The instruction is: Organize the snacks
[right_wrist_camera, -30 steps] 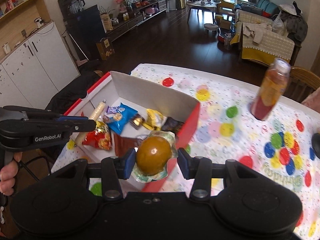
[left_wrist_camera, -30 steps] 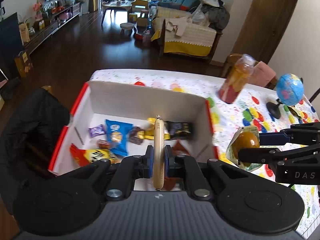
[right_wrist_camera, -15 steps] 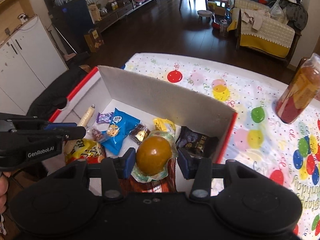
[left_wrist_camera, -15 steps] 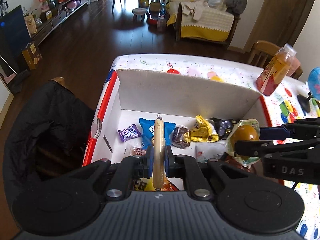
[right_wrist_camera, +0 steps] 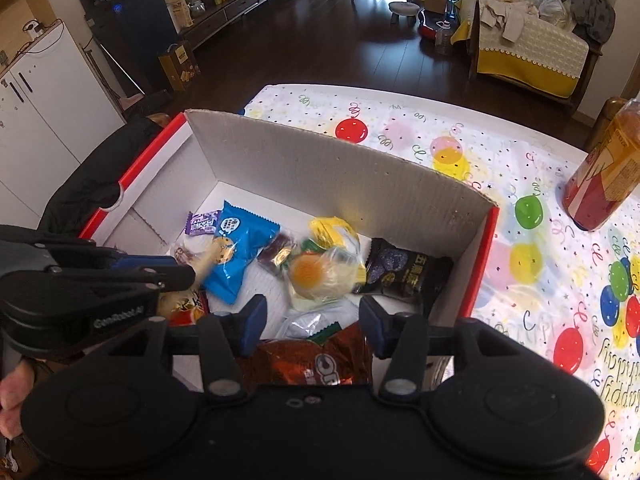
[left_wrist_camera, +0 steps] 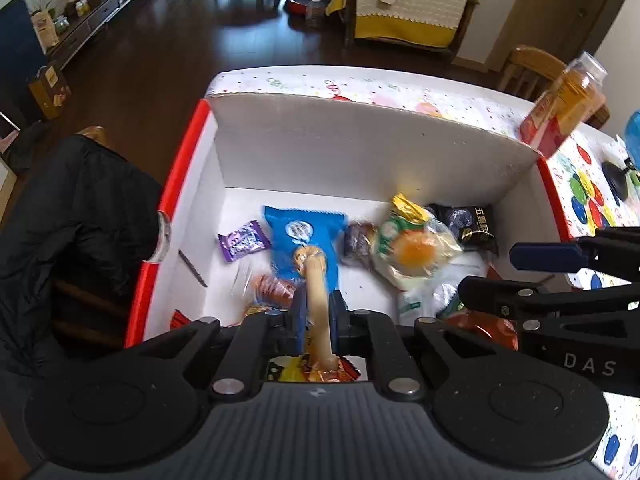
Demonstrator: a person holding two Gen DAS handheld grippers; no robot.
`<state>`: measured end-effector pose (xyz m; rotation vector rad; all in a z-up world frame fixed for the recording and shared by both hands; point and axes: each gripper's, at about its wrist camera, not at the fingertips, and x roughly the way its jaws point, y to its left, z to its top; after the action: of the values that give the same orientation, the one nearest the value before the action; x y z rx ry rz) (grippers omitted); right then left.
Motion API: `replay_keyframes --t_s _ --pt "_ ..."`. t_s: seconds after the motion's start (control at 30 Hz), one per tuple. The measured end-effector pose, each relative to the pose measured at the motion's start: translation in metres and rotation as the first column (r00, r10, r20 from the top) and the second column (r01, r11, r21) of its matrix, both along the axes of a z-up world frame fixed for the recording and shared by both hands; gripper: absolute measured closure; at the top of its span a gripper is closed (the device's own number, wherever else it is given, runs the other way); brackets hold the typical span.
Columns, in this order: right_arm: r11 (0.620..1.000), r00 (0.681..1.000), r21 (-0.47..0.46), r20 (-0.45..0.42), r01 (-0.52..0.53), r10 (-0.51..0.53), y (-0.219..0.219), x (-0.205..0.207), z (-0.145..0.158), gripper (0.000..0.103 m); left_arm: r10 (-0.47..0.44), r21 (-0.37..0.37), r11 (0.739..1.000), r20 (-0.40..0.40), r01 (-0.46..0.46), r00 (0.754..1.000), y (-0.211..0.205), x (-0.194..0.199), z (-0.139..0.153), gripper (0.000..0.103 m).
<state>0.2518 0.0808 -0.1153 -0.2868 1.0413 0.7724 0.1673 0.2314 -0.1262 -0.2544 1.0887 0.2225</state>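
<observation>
Right gripper [right_wrist_camera: 312, 320] just opened, egg pack [right_wrist_camera: 320, 272] lying beyond it in box [right_wrist_camera: 320, 168].

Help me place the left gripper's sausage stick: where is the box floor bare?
Bare: the strip along the far wall behind the blue packet, and left of the purple candy. Crowded: around the yolk pouch and black packet.

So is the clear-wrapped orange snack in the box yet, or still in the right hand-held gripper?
In the box. The orange snack lies blurred among the packets; the right hand-held gripper has just been opening, nothing between its pads.
</observation>
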Motion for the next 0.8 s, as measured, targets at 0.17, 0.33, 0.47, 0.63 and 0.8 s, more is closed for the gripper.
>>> replay_keyframes --t_s 0.17,0.33,0.47,0.63,0.8 --pt "1.000 1.000 0.011 0.009 0.007 -0.007 -0.008 -0.008 0.008 0.039 -0.008 -0.004 1.000 0.017 0.008 1.000 -0.007 -0.007 0.006 0.074" --pt "1.000 1.000 0.030 0.024 0.009 -0.010 -0.017 -0.019 0.021 0.033 0.004 0.007 1.000 0.055 -0.004 0.998 -0.012 -0.019 0.018 0.048" --pt "0.999 0.999 0.049 0.038 0.017 -0.019 -0.027 -0.029 0.033 0.024 0.007 0.006 1.000 0.081 -0.007 0.997 -0.015 -0.030 0.028 0.043" --pt "0.997 0.998 0.073 0.056 0.018 -0.022 -0.041 -0.043 0.048 0.011 -0.005 0.017 1.000 0.116 0.003 0.993 -0.022 -0.046 0.043 0.037" --pt "0.994 0.997 0.103 0.074 0.020 -0.028 -0.057 -0.061 0.063 0.000 -0.014 0.019 1.000 0.154 0.012 0.988 -0.030 -0.064 0.058 0.024"
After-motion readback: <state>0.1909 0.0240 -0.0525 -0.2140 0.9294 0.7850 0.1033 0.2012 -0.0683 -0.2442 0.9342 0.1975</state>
